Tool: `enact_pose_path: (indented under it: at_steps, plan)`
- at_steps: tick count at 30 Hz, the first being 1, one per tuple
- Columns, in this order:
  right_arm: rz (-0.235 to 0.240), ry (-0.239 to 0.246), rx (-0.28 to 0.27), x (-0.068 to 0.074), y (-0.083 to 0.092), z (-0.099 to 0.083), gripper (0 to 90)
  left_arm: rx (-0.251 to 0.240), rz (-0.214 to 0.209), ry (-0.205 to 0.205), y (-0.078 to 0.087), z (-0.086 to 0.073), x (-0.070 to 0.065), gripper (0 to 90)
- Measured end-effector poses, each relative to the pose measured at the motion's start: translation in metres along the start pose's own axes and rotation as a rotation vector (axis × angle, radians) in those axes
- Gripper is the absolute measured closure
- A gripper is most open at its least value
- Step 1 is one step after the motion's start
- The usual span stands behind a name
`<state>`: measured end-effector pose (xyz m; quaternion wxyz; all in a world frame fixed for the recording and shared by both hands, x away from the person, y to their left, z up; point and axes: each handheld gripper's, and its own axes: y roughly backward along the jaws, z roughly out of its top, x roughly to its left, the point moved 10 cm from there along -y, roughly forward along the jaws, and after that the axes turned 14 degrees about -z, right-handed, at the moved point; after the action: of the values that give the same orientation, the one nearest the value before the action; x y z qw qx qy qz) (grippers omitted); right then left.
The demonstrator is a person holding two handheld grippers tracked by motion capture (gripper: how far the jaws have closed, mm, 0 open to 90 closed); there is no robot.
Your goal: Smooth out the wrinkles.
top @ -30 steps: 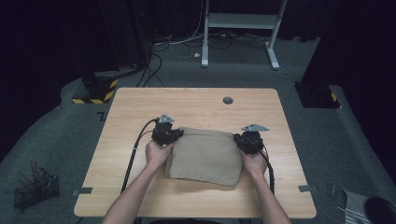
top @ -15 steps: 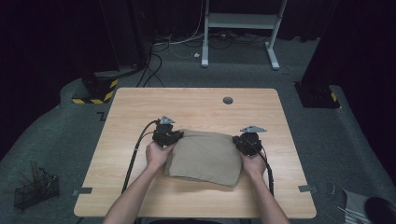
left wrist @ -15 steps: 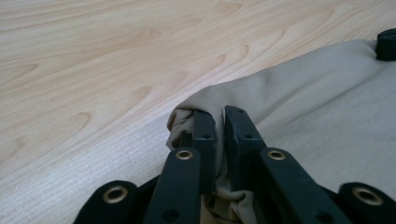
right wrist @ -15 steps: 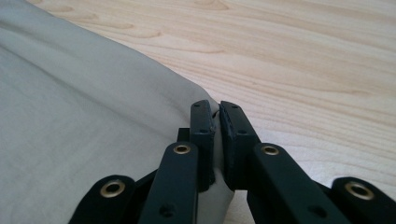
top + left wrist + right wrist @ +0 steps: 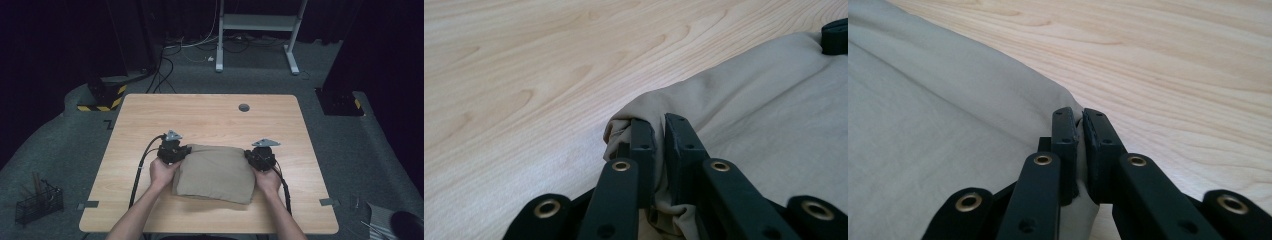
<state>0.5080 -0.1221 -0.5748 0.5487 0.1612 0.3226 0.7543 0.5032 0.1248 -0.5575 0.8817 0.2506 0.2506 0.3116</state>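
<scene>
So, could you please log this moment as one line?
left gripper: shut on beige cloth | right gripper: shut on beige cloth | cloth on table

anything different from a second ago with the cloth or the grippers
Nothing visibly changed. The left gripper and right gripper stay clamped on the far corners of the folded beige cloth, which lies in the same place on the table.

Soft matt beige cloth (image 5: 215, 172), smooth pale-wood table (image 5: 210, 117)
</scene>
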Motion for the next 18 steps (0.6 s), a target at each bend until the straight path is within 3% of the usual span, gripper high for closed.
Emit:
enact_pose_path:
  at_steps: [10,18]
  plan:
    - [0.008,-0.006,0.008,0.004,-0.002,-0.002,79.9,-0.014,0.008,0.033,0.002,-0.004,0.005,76.3]
    - [-0.003,-0.051,-0.018,-0.005,0.01,0.002,62.8,-0.07,0.047,0.044,0.021,0.005,0.006,49.7]
